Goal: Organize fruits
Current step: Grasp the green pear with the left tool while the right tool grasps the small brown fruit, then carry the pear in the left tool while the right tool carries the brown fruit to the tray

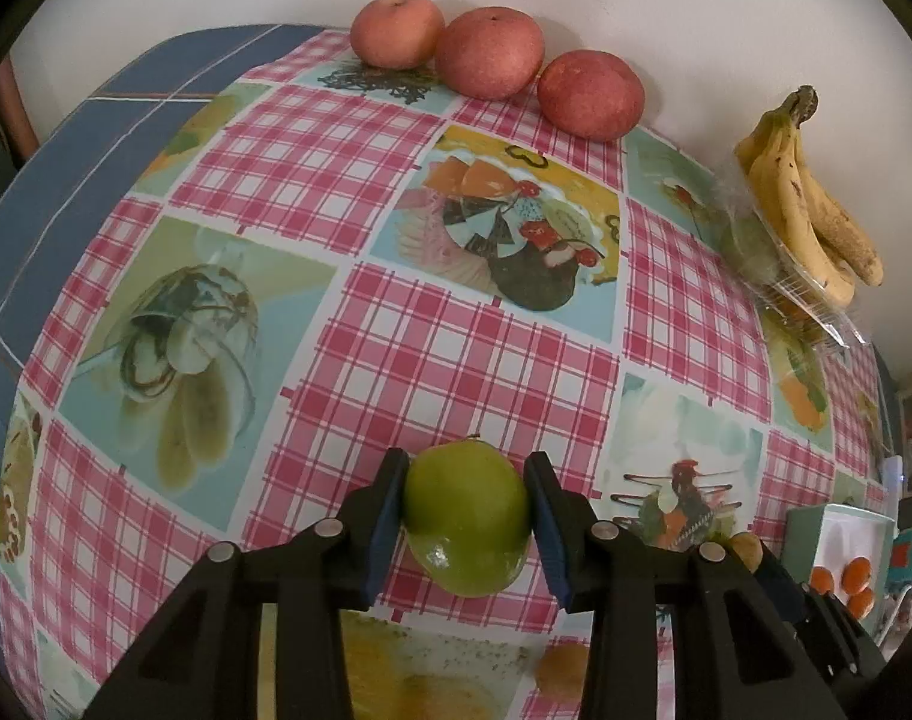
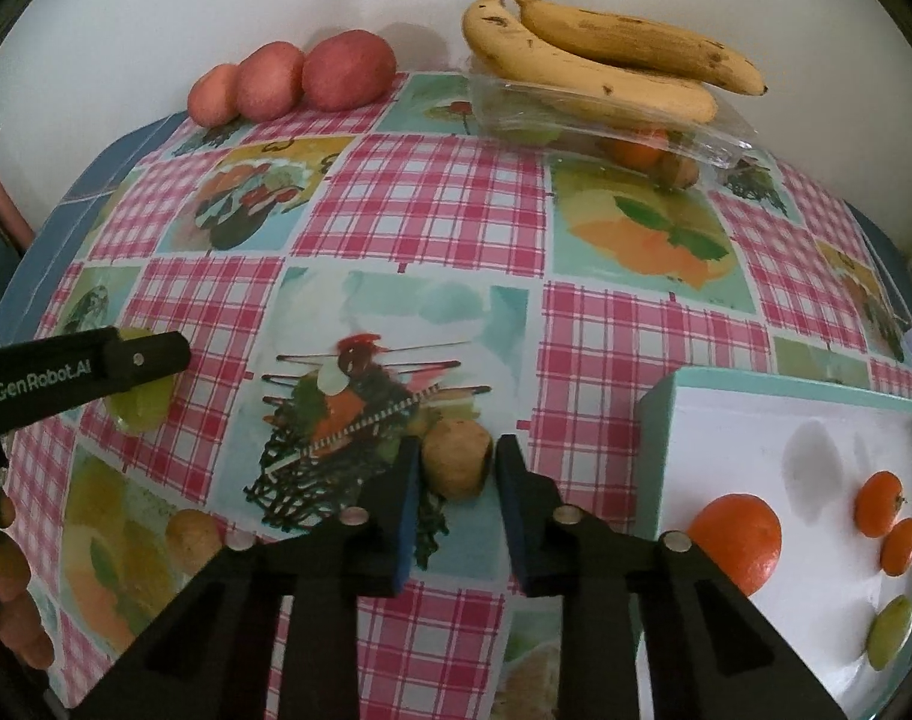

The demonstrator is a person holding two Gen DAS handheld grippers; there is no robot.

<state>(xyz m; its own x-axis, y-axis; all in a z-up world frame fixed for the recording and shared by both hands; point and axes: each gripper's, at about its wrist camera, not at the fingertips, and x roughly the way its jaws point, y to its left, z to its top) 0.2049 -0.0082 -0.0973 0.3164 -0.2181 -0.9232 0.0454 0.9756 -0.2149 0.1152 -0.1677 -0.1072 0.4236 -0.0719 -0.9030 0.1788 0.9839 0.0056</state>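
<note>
A green round fruit [image 1: 465, 516] rests on the checked tablecloth [image 1: 456, 360], and my left gripper [image 1: 466, 471] is shut on it, a blue pad pressing each side. In the right wrist view a small brown fruit [image 2: 456, 465] sits between the pads of my right gripper [image 2: 459, 447], which is shut on it. The same view shows a left gripper finger [image 2: 144, 357] over the green fruit [image 2: 138, 408] at the far left. The white tray [image 2: 756, 396] with a teal rim holds oranges [image 2: 735, 540] and a green fruit [image 2: 891, 630].
Three red apples [image 1: 489, 51] line the wall at the back. Bananas [image 2: 588, 72] lie on a clear plastic box [image 2: 714, 144] with fruit inside. Another brown fruit [image 2: 195, 534] lies at the near left, beside a person's hand [image 2: 12, 600].
</note>
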